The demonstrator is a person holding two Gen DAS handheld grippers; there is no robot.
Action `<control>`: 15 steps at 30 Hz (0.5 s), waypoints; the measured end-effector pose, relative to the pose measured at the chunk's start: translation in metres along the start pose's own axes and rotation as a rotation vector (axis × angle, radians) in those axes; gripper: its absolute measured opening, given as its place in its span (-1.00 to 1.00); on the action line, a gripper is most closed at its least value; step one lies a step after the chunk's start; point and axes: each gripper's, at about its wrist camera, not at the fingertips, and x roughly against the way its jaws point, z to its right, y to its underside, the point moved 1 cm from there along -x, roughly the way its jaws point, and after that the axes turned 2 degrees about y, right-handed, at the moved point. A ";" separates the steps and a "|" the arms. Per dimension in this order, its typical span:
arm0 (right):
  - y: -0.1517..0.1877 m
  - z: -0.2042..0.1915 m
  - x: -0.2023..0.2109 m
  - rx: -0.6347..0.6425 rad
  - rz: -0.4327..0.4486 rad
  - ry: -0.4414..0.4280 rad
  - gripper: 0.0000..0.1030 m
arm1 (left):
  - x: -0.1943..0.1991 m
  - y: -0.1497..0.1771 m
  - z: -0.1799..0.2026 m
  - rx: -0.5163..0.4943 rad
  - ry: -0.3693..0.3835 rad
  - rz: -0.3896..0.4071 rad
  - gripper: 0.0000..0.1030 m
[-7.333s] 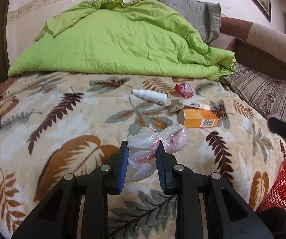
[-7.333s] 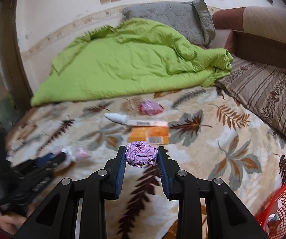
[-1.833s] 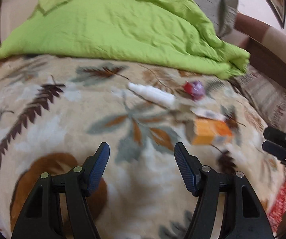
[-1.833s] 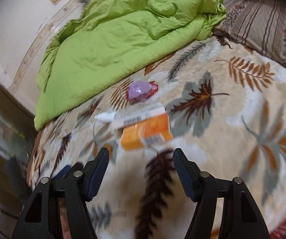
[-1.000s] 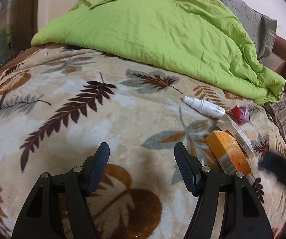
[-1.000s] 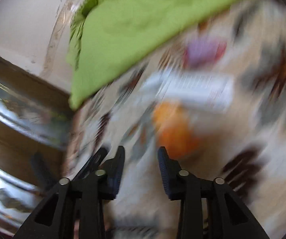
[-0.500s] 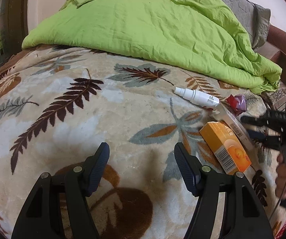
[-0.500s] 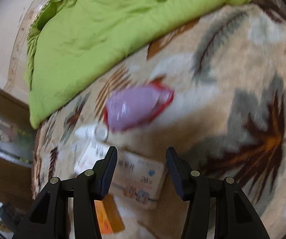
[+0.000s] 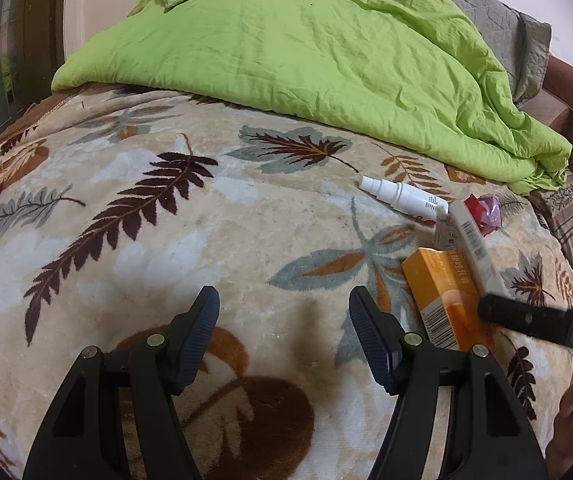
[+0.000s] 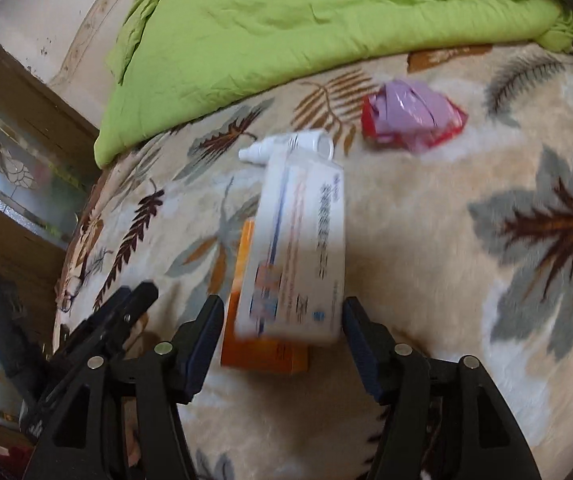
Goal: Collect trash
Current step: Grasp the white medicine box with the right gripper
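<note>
Right gripper (image 10: 282, 320), jaws apart and empty, should be closed squarely across the white carton (image 10: 302, 248), seemingly resting partly on the orange box (image 10: 246, 320) at 7 o'clock; left gripper (image 9: 284, 322) is held apart, empty.

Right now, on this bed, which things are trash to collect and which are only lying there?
Trash to collect:
white box
orange box
white spray bottle
crumpled purple and red wrapper

Only lying there:
green quilt
leaf-print blanket
grey pillow
</note>
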 end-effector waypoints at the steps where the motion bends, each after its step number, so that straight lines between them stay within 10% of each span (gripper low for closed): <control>1: -0.003 0.003 -0.001 -0.010 0.006 0.004 0.34 | -0.001 0.000 0.000 0.000 -0.001 -0.002 0.29; 15: -0.005 0.025 0.012 -0.192 0.125 -0.014 0.06 | 0.001 0.000 0.012 -0.011 0.143 -0.019 0.51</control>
